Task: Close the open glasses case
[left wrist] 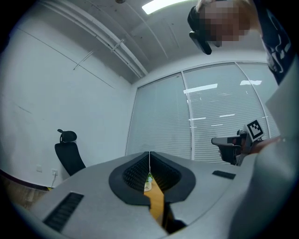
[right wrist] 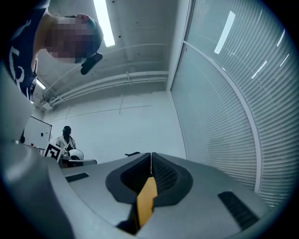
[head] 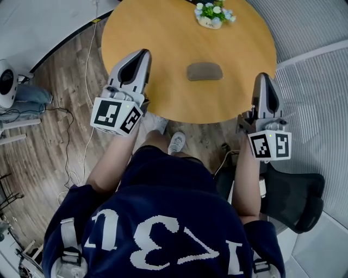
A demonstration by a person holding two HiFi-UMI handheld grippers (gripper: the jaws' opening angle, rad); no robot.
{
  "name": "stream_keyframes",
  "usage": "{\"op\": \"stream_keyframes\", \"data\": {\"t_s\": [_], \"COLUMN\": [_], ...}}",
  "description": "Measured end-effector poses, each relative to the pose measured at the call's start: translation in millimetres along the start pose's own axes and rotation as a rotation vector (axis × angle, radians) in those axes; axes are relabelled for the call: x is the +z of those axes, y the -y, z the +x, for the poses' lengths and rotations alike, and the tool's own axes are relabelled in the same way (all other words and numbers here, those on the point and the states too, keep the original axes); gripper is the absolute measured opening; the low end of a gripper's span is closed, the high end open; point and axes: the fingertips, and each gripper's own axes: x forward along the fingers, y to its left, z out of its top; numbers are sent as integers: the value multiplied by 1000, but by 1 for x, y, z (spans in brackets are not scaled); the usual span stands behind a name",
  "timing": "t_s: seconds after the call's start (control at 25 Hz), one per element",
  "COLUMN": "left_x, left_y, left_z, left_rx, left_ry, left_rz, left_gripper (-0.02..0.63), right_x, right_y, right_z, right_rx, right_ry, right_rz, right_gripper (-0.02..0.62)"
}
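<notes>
A grey-brown oval glasses case [head: 204, 71] lies near the middle of the round wooden table [head: 163, 38], and its lid looks down. My left gripper [head: 142, 53] hovers over the table's near left edge, shut with nothing in it. My right gripper [head: 263, 76] is at the near right edge, also shut and empty. The case lies between the two and a little beyond their tips. In the left gripper view the jaws [left wrist: 149, 161] meet in a thin line, with a strip of table showing below. The right gripper view shows its jaws [right wrist: 151, 161] closed the same way.
A small pot of flowers [head: 213, 14] stands at the table's far edge. A black office chair [head: 296, 198] is by my right side. Cables [head: 76, 146] and a white device [head: 6, 81] are on the wooden floor to the left. The person's feet are under the table's edge.
</notes>
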Motion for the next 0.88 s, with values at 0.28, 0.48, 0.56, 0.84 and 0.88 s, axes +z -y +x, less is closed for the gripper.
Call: {"op": "stream_keyframes", "data": {"t_s": [0.28, 0.48, 0.56, 0.84, 0.88], "left_x": [2, -17, -23, -41, -42], "left_y": [-21, -46, -55, -64, -64], "left_z": [70, 108, 119, 143, 143], "left_rx": [-99, -164, -186, -190, -184], "left_ry": [11, -42, -51, -76, -75], "left_rz": [4, 31, 14, -20, -20], "left_gripper": [18, 18, 18, 18, 18], "right_x": [7, 0, -6, -41, -48], "right_y": [19, 23, 26, 41, 40], "right_z": [47, 76, 83, 98, 100], "right_rx": [-46, -108, -124, -72, -32], "right_ry": [20, 13, 2, -115, -145], "right_rz": [-40, -48, -49, -33, -17], "right_gripper": [26, 26, 26, 28, 28]}}
